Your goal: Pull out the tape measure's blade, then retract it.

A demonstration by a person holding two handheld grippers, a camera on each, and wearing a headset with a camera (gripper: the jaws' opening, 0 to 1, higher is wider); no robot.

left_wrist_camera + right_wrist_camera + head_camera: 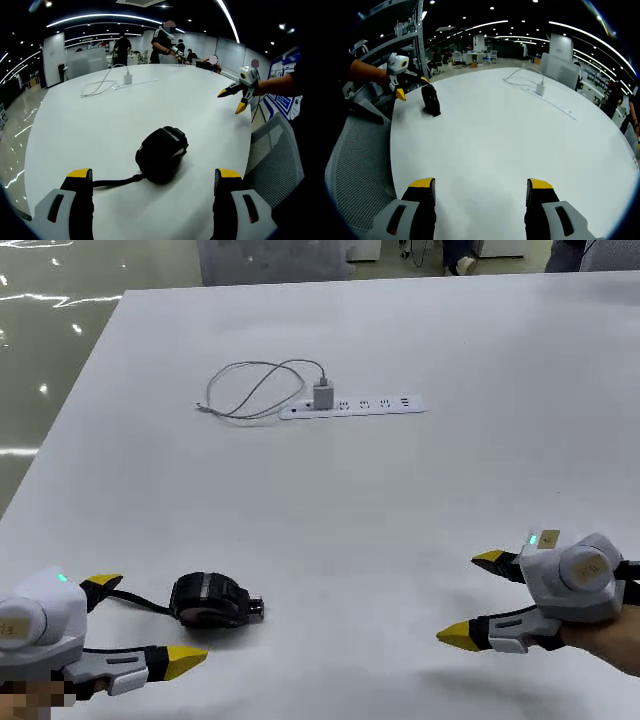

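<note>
Two hand-held grippers (148, 620) (471, 597) — one tape measure (208, 600)

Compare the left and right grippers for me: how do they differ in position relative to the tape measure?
The left gripper has the tape measure lying just ahead of its jaws, its strap trailing toward one jaw; the right gripper is far off across the table. The left gripper's jaws frame the tape measure; the right gripper's jaws frame bare tabletop. Both are open, yellow-tipped and holding nothing.
</note>
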